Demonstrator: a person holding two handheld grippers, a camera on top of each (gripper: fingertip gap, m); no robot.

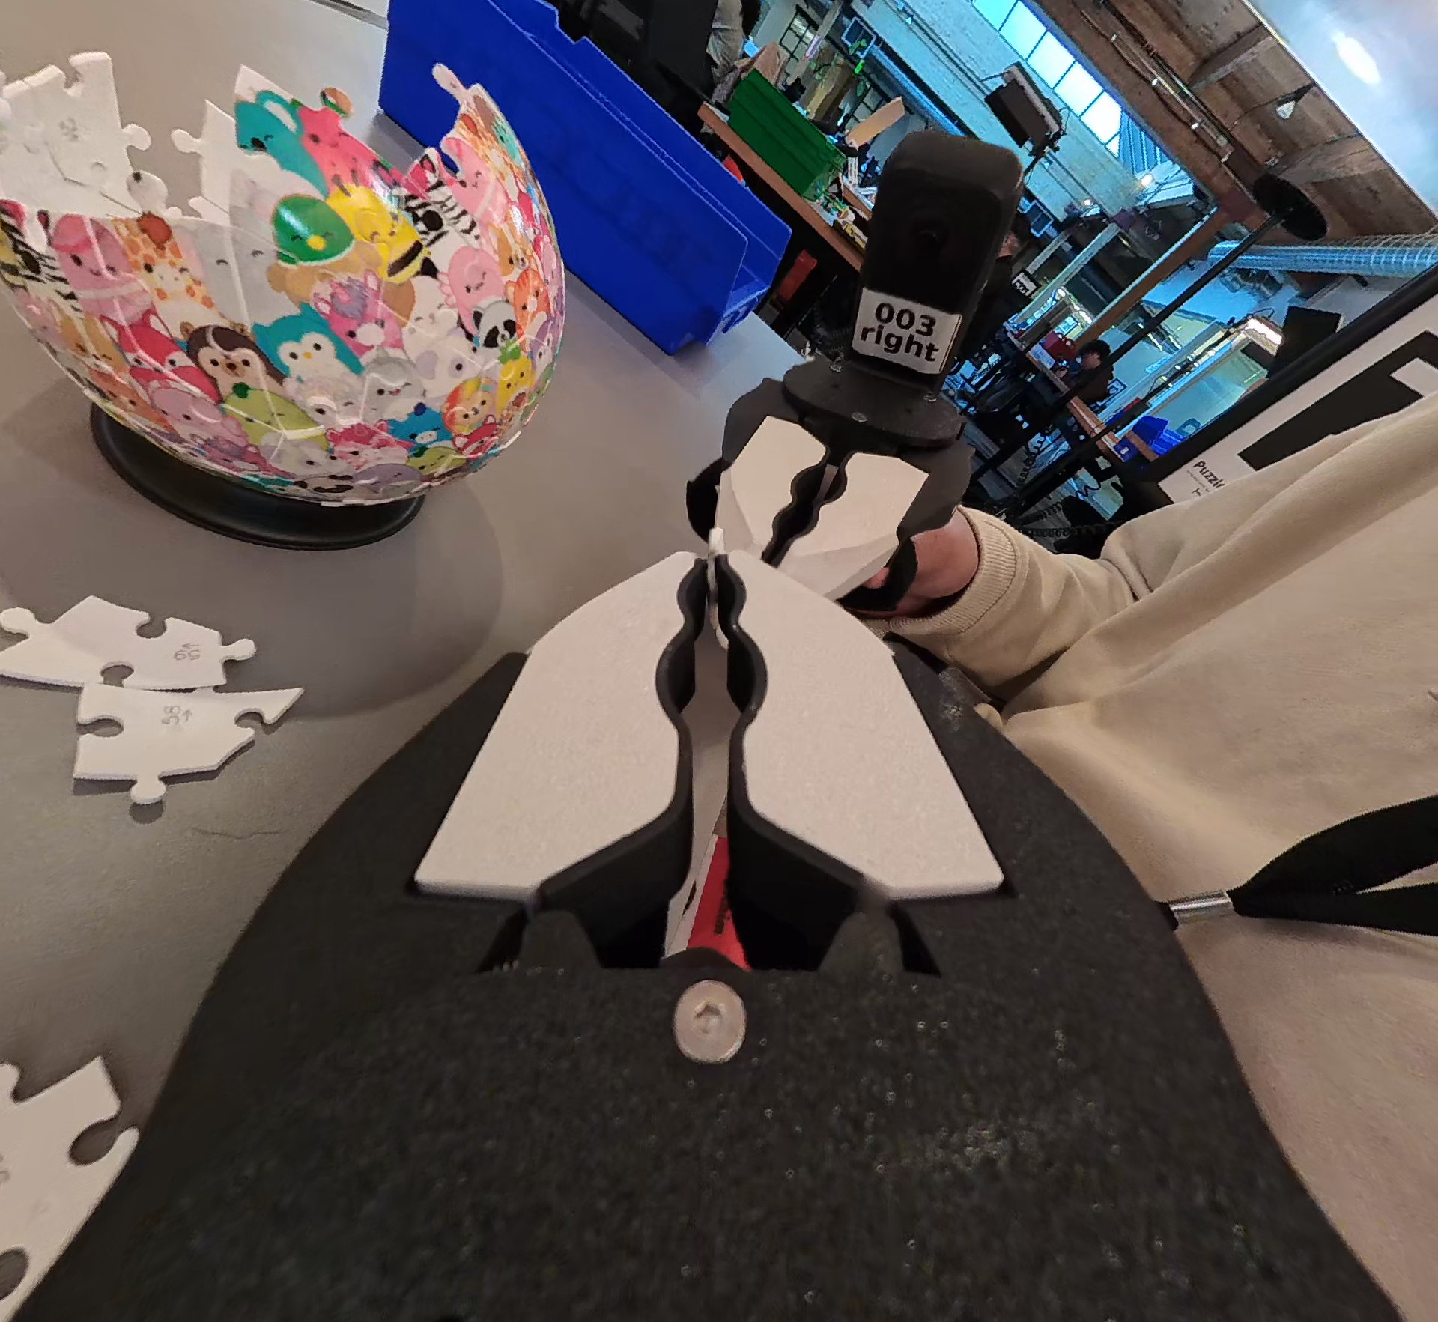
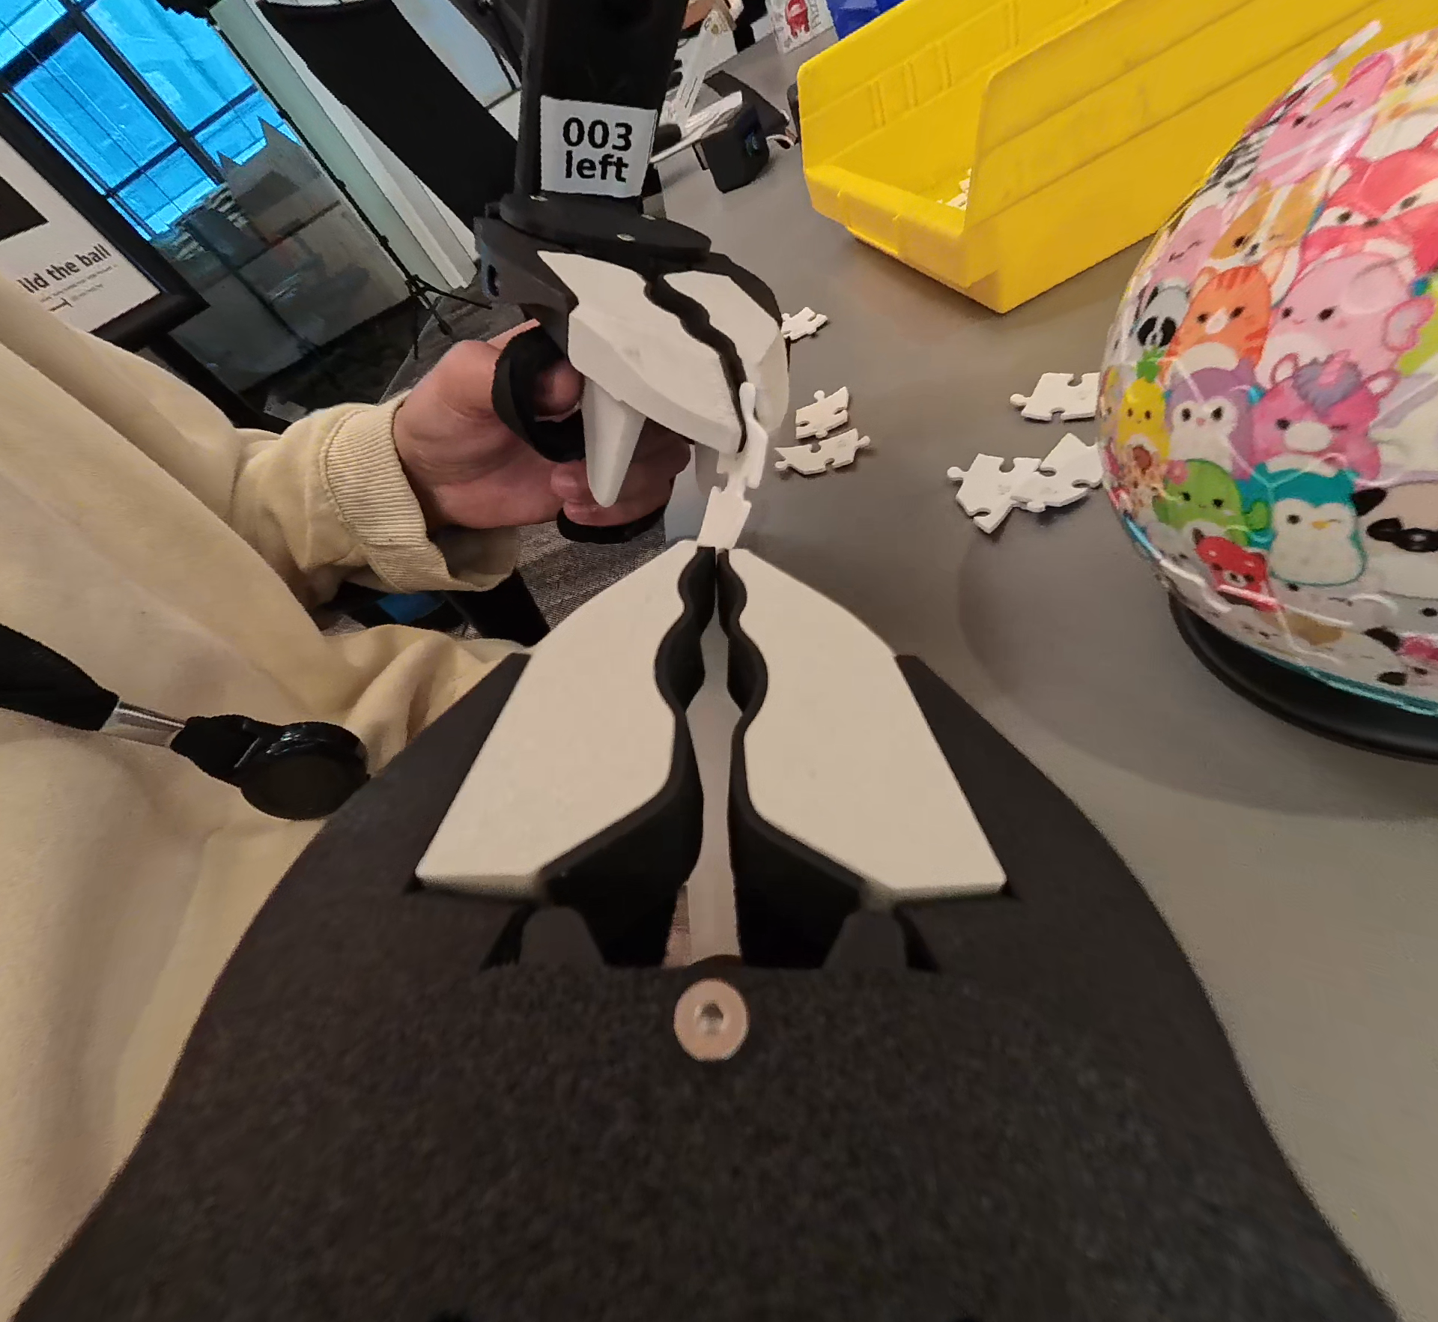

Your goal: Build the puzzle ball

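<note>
The half-built colourful puzzle ball sits on a black stand at the left; its top is open with jagged edges. It also shows in the right wrist view. My left gripper is shut on a white puzzle piece, seen edge-on. My right gripper is shut on another white piece. The two grippers face each other tip to tip above the table edge, and the two pieces meet between them. The right gripper shows in the left view, the left gripper in the right view.
Loose white pieces lie face down on the grey table, others near the ball. A blue bin stands behind the ball, a yellow bin at the far side. Cream sleeves hold the grippers. My two grippers' fingertips are within a few centimetres of each other.
</note>
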